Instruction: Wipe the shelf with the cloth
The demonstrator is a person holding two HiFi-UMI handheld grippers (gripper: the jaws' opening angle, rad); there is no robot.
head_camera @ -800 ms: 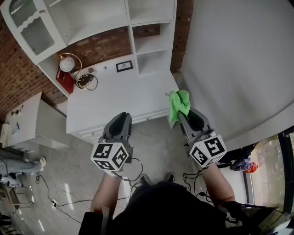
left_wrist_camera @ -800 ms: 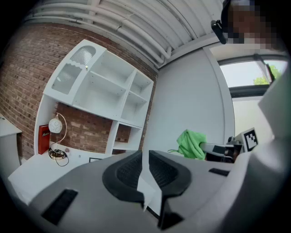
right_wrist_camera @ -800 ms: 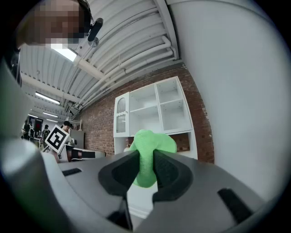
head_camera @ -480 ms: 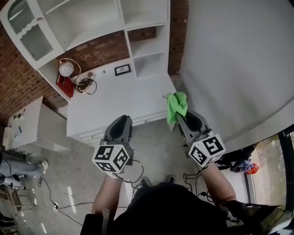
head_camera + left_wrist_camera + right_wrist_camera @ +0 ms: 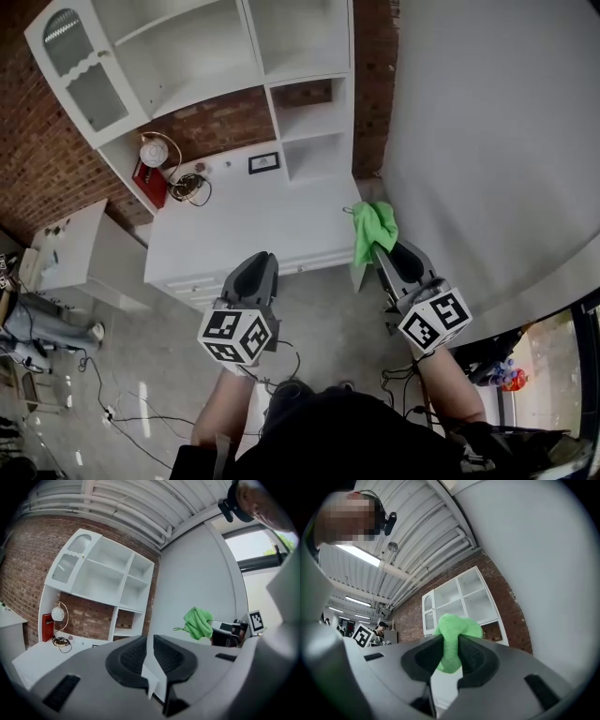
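A white shelf unit (image 5: 267, 89) stands against a brick wall, above a white counter top (image 5: 253, 220). My right gripper (image 5: 384, 251) is shut on a bright green cloth (image 5: 373, 227), which hangs in the air just off the counter's front right corner. In the right gripper view the cloth (image 5: 451, 641) bulges out between the shut right gripper (image 5: 450, 657). My left gripper (image 5: 260, 263) hovers over the floor in front of the counter's edge. It is shut with nothing in it (image 5: 150, 654). The left gripper view shows the cloth (image 5: 198, 623) to its right.
On the counter's back left are a round globe lamp (image 5: 154, 150), a red box (image 5: 150, 184) and a coiled cable (image 5: 192, 187); a small frame (image 5: 263, 162) stands near the back. A plain wall (image 5: 497, 141) rises at right. A low white cabinet (image 5: 80, 248) and floor cables (image 5: 122, 403) are left.
The head camera has shifted, so shelf and counter sit a little lower and to the right in the view. Both grippers keep their places before the counter; the cloth stays held.
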